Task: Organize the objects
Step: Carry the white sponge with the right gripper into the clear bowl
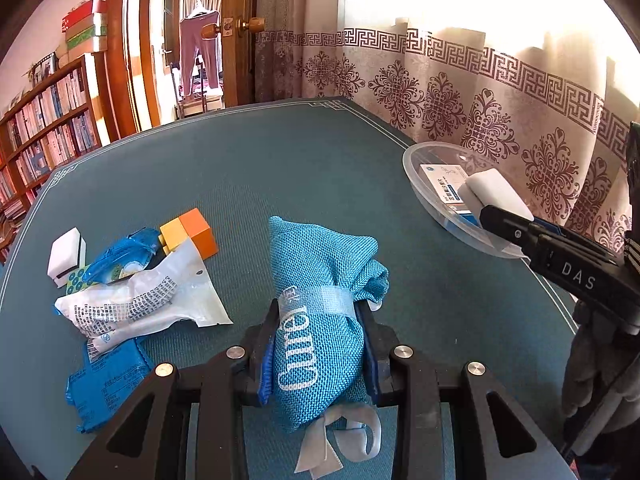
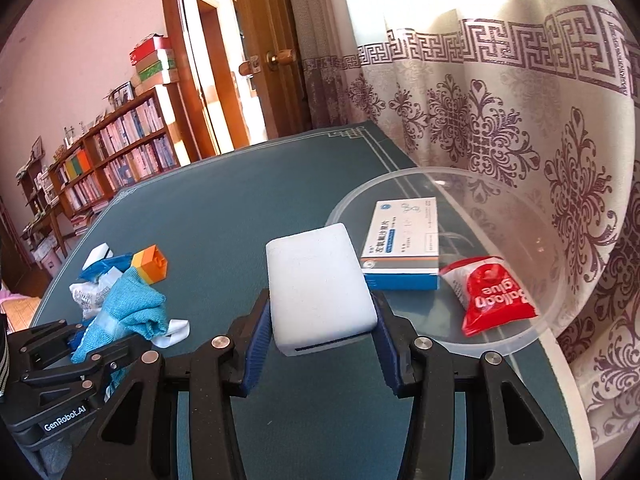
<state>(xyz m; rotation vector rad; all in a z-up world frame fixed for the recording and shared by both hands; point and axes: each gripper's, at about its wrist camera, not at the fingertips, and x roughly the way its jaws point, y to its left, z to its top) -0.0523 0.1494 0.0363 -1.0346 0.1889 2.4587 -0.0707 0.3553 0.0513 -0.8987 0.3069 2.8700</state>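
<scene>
My left gripper is shut on a blue woven pouch with white lettering and a ribbon, just above the green table mat. My right gripper is shut on a white rectangular box and holds it near the rim of a clear plastic bowl. The bowl holds a white-and-blue medicine box and a red snack packet. In the left wrist view the right gripper, the white box and the bowl show at the right.
A pile lies left on the mat: an orange-yellow block, a small white box, a white printed packet and blue wrappers. A patterned curtain hangs behind the table. A bookshelf and a door stand beyond.
</scene>
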